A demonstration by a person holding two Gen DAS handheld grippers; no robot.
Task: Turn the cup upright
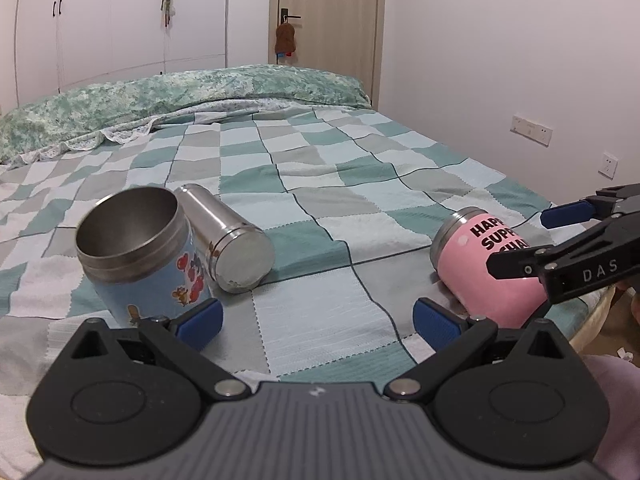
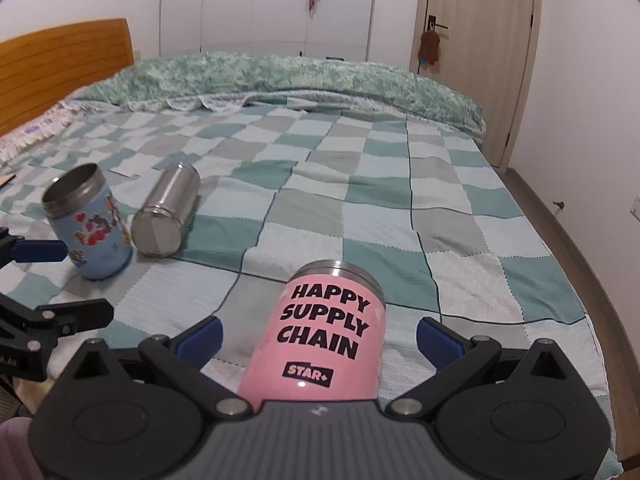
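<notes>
A pink cup printed "HAPPY SUPPLY CHAIN" lies on its side on the checked bedspread, steel rim pointing away. My right gripper is open, its blue pads either side of the cup without touching; it also shows in the left wrist view around the pink cup. A blue cartoon cup stands upright, mouth up, also seen in the right wrist view. A plain steel cup lies on its side beside it, base toward me. My left gripper is open and empty, its left pad near the blue cup.
The bed carries a green quilt rolled along the far side. A wooden headboard is at left, a door and wardrobe behind. The bed's near right edge lies just past the pink cup.
</notes>
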